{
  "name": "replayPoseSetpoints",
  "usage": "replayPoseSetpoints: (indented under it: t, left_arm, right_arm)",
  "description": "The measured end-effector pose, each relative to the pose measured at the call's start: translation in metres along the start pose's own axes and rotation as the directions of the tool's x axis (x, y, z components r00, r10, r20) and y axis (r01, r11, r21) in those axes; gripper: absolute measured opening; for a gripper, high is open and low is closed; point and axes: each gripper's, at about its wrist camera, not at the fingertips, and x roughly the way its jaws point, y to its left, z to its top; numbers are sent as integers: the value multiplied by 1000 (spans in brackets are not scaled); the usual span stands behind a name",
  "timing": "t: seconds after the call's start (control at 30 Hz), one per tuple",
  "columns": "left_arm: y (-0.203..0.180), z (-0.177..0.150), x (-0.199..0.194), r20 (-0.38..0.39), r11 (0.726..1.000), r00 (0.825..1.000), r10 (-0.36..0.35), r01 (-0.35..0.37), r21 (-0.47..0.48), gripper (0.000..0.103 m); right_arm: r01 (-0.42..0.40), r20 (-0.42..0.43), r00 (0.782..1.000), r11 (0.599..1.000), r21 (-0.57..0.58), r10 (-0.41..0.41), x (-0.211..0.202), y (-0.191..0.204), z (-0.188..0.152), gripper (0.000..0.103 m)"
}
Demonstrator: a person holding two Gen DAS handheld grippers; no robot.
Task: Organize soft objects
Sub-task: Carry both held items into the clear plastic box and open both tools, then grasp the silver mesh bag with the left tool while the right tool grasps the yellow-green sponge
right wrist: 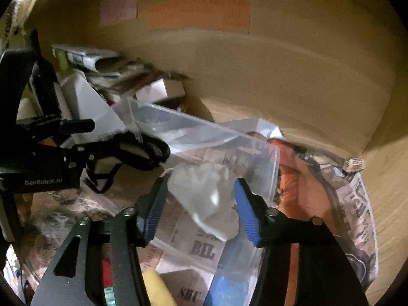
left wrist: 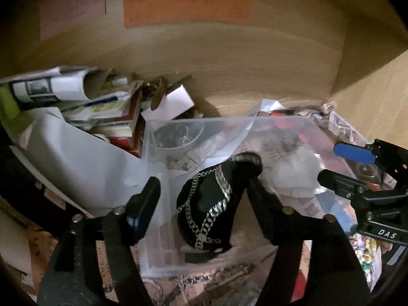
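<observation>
Black cloth cap (left wrist: pixel 206 209) with silver chain trim hangs between the left gripper (left wrist: pixel 204 176) jaws, which stand apart, its peak draped on the right jaw; limp, best pinched at a fold. Right gripper (right wrist: pixel 201 199), jaws apart, flanks a light, soft white glove (right wrist: pixel 209 196) over the clear bin (right wrist: pixel 204 130), amid wood-walled clutter.
</observation>
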Motion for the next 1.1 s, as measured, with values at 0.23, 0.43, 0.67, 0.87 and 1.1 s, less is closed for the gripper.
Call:
replayPoseSetpoints:
  t: [0.23, 0.43, 0.67, 0.87, 1.1]
  left_arm:
    - [0, -2, -46, 98, 1000, 995, -12, 14, -13, 93]
    - [0, -15, -79, 152, 1000, 988, -14, 17, -19, 99]
    - [-3, -41, -87, 118, 999, 992, -40, 43, -23, 100]
    - [-9, -63, -81, 66, 998, 996, -52, 53, -14, 100]
    - [-9, -86, -60, -17, 996, 997, -78, 77, -45, 100]
  right_arm:
    - [-5, 116, 993, 1000, -5, 5, -47, 7, -1, 71]
    - [-15, 173, 985, 1000, -2, 15, -75, 12, -11, 75]
    - [-37, 152, 988, 999, 5, 36, -79, 17, -34, 75]
    - [-64, 89, 994, 998, 14, 62, -68, 19, -56, 75]
    - [-86, 2, 996, 995, 56, 86, -46, 14, -78, 75]
